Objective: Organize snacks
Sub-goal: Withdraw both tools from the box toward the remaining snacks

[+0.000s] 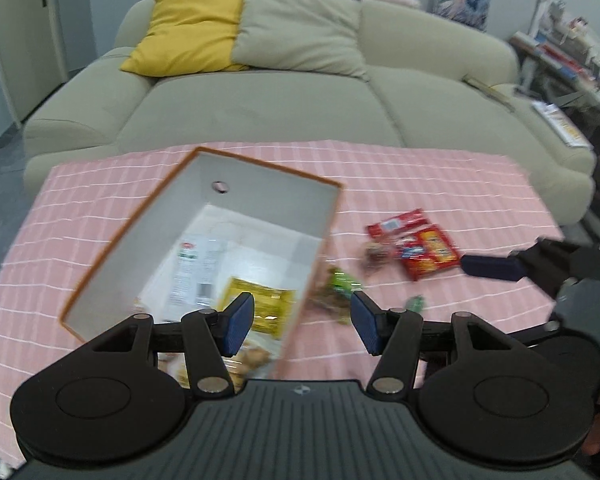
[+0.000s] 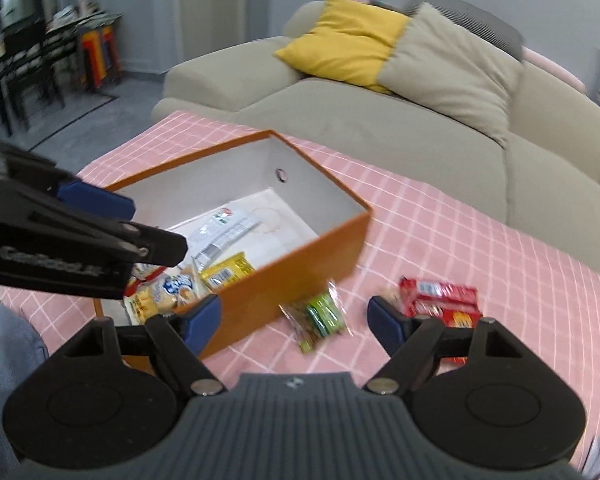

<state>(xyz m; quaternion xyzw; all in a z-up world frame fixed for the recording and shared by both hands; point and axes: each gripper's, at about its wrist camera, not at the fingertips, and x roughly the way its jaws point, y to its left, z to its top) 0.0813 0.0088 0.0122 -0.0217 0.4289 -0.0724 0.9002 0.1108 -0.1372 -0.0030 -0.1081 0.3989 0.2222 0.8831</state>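
Left gripper [image 1: 302, 322]: we hold it wide open and empty above the near right edge of the box.
Right gripper [image 2: 294, 322]: ours is spread wide too, nothing between its pads, above the green packet.
Orange box [image 2: 300, 248]: sits on the pink checked tabletop [image 2: 480, 240]; inside lie a yellow packet [image 1: 260, 308] and a white wrapper [image 1: 192, 272].
Green packet [image 2: 320, 316]: just beside the box's right wall (blurred).
Red packets [image 2: 440, 300]: farther right, apart from the box.

Both wrist views look down, close, toward sofa [image 1: 260, 112]; share orange box [image 1: 204, 216], pink tablecloth [image 2: 480, 248].
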